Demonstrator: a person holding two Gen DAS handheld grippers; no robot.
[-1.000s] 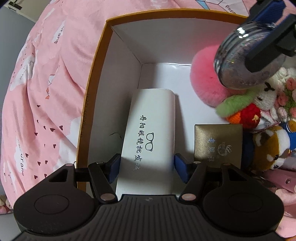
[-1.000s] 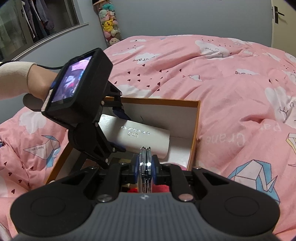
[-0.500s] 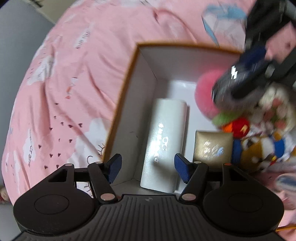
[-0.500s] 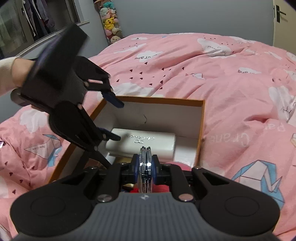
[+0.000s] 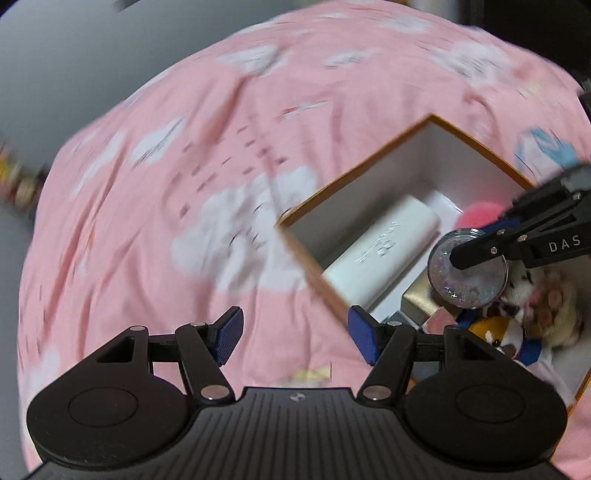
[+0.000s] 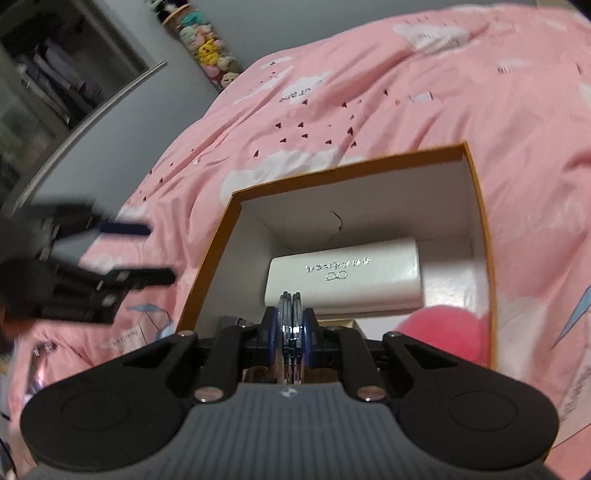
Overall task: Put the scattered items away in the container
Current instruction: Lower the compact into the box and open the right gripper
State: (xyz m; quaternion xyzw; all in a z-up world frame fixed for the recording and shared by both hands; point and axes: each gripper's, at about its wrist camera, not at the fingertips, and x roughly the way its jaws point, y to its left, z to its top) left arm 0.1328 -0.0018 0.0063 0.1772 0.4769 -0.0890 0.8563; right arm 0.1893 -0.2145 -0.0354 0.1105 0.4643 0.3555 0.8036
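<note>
Pink cloud-print bedspread (image 6: 369, 110), grey wall (image 6: 295, 22), open wardrobe (image 6: 48, 81), plush toys (image 6: 207, 48) in the corner

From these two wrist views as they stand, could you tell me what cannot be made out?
- Printed text on the white case: too small and glary in both views.
- Plush toys, left wrist view: blurred, partly behind the right gripper and its glitter disc.
- Gold box: mostly covered by that disc.
- Left gripper, right wrist view: motion-smeared.
- Box floor nearest the camera, right wrist view: hidden by the gripper body.
</note>
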